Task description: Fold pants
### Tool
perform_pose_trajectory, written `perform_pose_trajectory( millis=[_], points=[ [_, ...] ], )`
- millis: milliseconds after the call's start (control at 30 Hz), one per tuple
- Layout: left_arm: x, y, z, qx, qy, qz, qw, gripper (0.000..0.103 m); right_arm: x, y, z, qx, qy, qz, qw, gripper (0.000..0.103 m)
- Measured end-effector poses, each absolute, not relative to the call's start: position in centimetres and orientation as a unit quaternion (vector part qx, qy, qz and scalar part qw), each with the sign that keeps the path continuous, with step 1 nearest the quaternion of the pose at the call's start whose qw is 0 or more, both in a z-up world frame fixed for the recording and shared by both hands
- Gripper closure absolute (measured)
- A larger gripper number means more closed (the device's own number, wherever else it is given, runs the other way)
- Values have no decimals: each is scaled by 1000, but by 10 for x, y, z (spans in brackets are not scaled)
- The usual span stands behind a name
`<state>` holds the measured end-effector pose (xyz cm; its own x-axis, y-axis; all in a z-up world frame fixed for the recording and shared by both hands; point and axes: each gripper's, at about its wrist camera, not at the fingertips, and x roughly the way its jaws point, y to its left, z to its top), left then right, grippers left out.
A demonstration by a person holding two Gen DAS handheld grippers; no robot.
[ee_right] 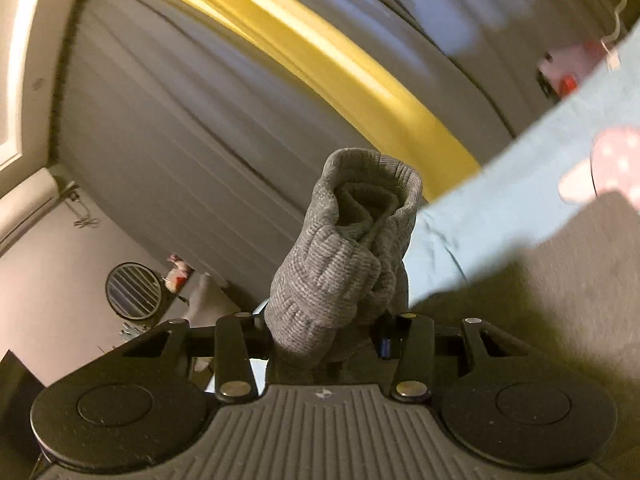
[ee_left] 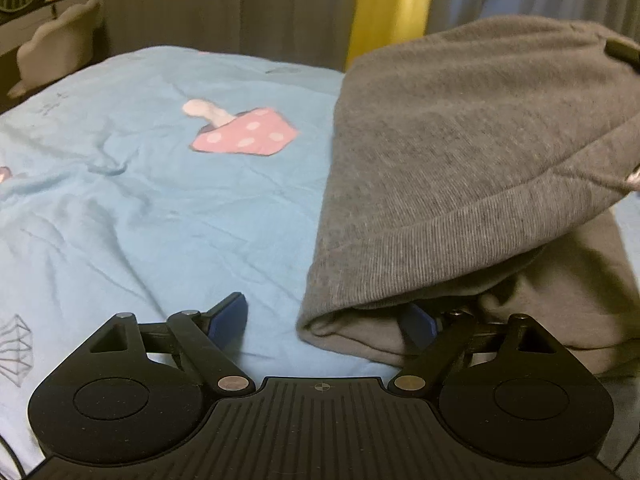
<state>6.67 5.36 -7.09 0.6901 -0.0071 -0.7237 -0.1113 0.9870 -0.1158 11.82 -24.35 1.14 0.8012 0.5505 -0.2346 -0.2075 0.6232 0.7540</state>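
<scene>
The grey knit pants (ee_left: 460, 168) lie on the right of a light blue bedspread (ee_left: 140, 200), one layer lifted and draped over the rest, its ribbed hem facing me. My left gripper (ee_left: 324, 320) is open low at the near edge; its left blue pad (ee_left: 228, 316) is free over the bedspread, and its right blue pad (ee_left: 418, 324) is tucked under the pants' fold. In the right wrist view my right gripper (ee_right: 328, 332) is shut on a bunched ribbed cuff of the pants (ee_right: 344, 248), held up off the bed and tilted.
The bedspread has a pink mushroom patch (ee_left: 244, 132). Grey curtains (ee_left: 240, 4) with a yellow strip (ee_left: 392, 8) hang behind the bed. A pale chair (ee_left: 56, 40) and a dresser with a round mirror (ee_right: 132, 290) stand at the left.
</scene>
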Motion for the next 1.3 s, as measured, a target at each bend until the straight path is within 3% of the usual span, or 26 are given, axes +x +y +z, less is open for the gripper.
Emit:
perform_pose_trajectory(
  millis=[100, 167, 233, 333, 533, 600, 733, 800, 833, 967, 1067, 1300],
  points=[
    [63, 43, -71, -44, 385, 32, 921, 20, 105, -254, 25, 377, 209, 218, 876, 59],
    [64, 43, -72, -30, 382, 42, 923, 35, 93, -266, 29, 378, 199, 211, 879, 59],
    [65, 52, -70, -82, 390, 23, 917, 55, 84, -279, 29, 373, 195, 199, 885, 59],
    [64, 56, -62, -112, 381, 17, 918, 62, 80, -292, 16, 367, 214, 169, 889, 59],
    [61, 54, -52, -110, 375, 11, 920, 64, 78, -314, -25, 378, 278, 118, 875, 59],
    [63, 55, -54, -106, 379, 14, 919, 61, 73, -318, -35, 370, 290, 114, 875, 59],
    [60, 62, -54, -94, 389, 48, 915, 26, 57, -321, -47, 316, 336, 75, 884, 48],
    [55, 65, -49, -85, 388, 47, 917, 22, 53, -326, -50, 268, 371, -3, 889, 26],
    [54, 64, -44, -72, 386, 45, 919, 22, 48, -330, -49, 262, 368, -16, 892, 23],
    [49, 54, -21, -22, 366, 57, 929, 21, 37, -331, -24, 224, 325, -21, 919, 17],
    [46, 53, -1, -33, 339, 63, 938, 14, 40, -337, -17, 226, 298, 14, 927, 10],
    [64, 19, -8, -20, 366, 9, 930, 9, 64, -337, -58, 226, 379, 27, 897, 5]
  ],
)
